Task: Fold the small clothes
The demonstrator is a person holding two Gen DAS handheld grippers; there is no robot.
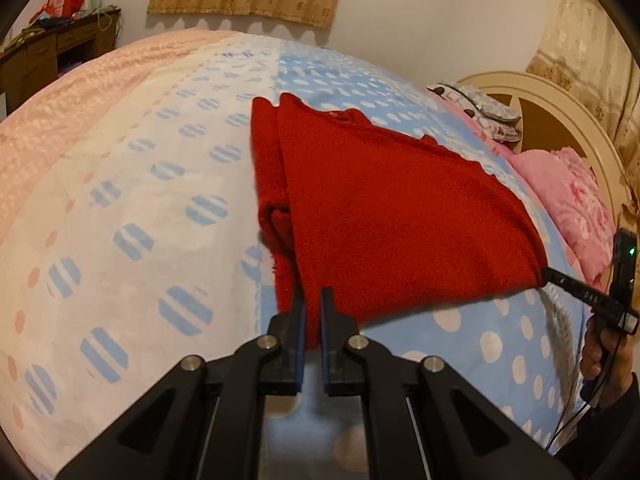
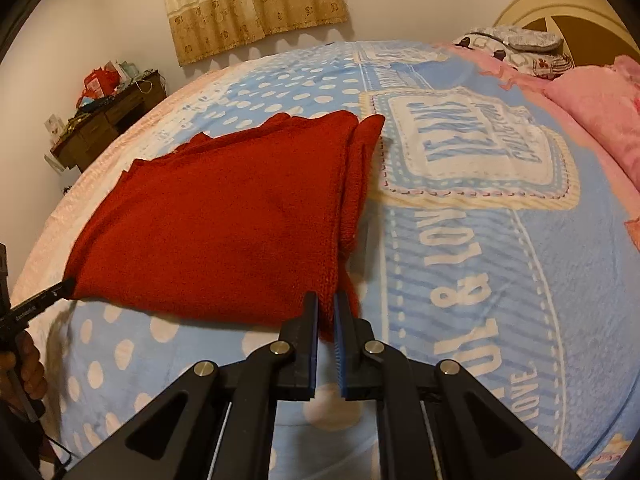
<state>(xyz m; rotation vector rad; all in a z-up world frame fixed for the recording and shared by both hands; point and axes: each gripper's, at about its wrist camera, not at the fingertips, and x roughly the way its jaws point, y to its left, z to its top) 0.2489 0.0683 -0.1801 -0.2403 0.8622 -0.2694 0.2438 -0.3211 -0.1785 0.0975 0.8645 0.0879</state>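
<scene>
since both tools are clamped on the near corners of the red knit sweater (image 1: 400, 216), left tool (image 1: 312, 300) on one, right tool (image 2: 326, 304) on the other, it hangs lifted over the bed (image 2: 480, 272) near its front edge. risk imo: uneven pulling could slide the already folded layers apart, or the thick knit slips out.

One red garment (image 1: 392, 216), two pillows (image 1: 568, 200)

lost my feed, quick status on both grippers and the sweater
Left gripper and right gripper each shut on a near corner of the red sweater. Sweater partly folded on the bedspread. Nothing in the way.
</scene>
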